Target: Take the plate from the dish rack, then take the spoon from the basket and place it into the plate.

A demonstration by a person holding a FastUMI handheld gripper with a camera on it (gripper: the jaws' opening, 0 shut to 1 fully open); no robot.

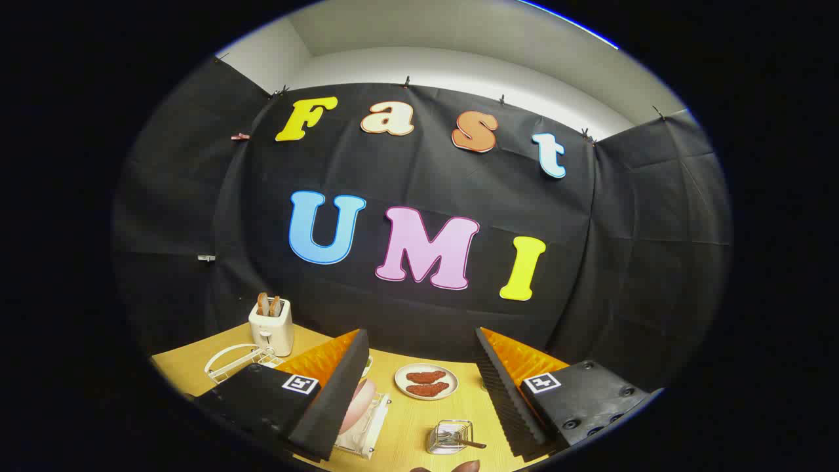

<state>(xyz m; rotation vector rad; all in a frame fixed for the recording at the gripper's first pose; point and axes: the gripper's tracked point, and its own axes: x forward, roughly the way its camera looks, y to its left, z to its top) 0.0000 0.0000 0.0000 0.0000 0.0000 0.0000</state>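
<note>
Coming down with your gripper (419, 387) wide open and empty, you could knock the pink plate (359, 403) against its dish rack (367, 429). The left finger hides most of the plate, so a blind dive might also bump the spoon basket (451, 438) on the table (409, 432).

A staged recording booth got up as a kitchen corner: black cloth walls clipped up under a plain white ceiling enclose a pale wooden table (419, 426) set with kitchen props. On the far left stands a white toaster (271, 328) with 2 slices in it, beside a white wire rack (229, 362); nearer lie a dish rack (364, 426), a plate of food (426, 381) and a small wire basket (451, 436) of cutlery
</note>
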